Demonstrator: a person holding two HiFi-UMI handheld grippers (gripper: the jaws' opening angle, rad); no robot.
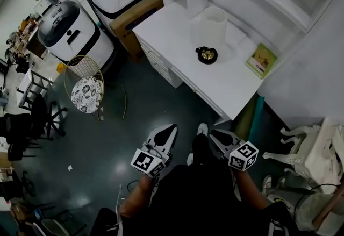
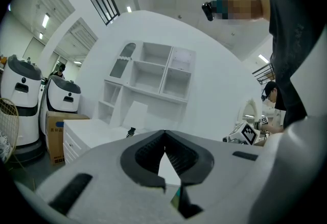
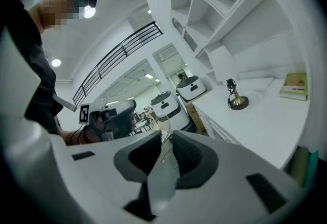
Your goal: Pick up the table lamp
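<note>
While the table lamp (image 1: pixel 206 56) stands on the white worktop (image 1: pixel 174 49) near a green book (image 1: pixel 261 60), the left gripper (image 1: pixel 170 129) and right gripper (image 1: pixel 214 134) sit well apart from it over the dark floor (image 1: pixel 134 122), jaws clenched on nothing.

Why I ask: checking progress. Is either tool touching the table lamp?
No, the left tool and right tool hover over the floor, apart from the table lamp.

My left gripper (image 1: pixel 170 130) and right gripper (image 1: pixel 214 135), low in the frame, are white shells with black ribbed pads (image 2: pixel 181 156). Each carries a cube (image 1: pixel 146 161) of black-and-white square markers. I wear a dark top (image 1: pixel 188 197) and white shoes (image 1: pixel 202 129).
</note>
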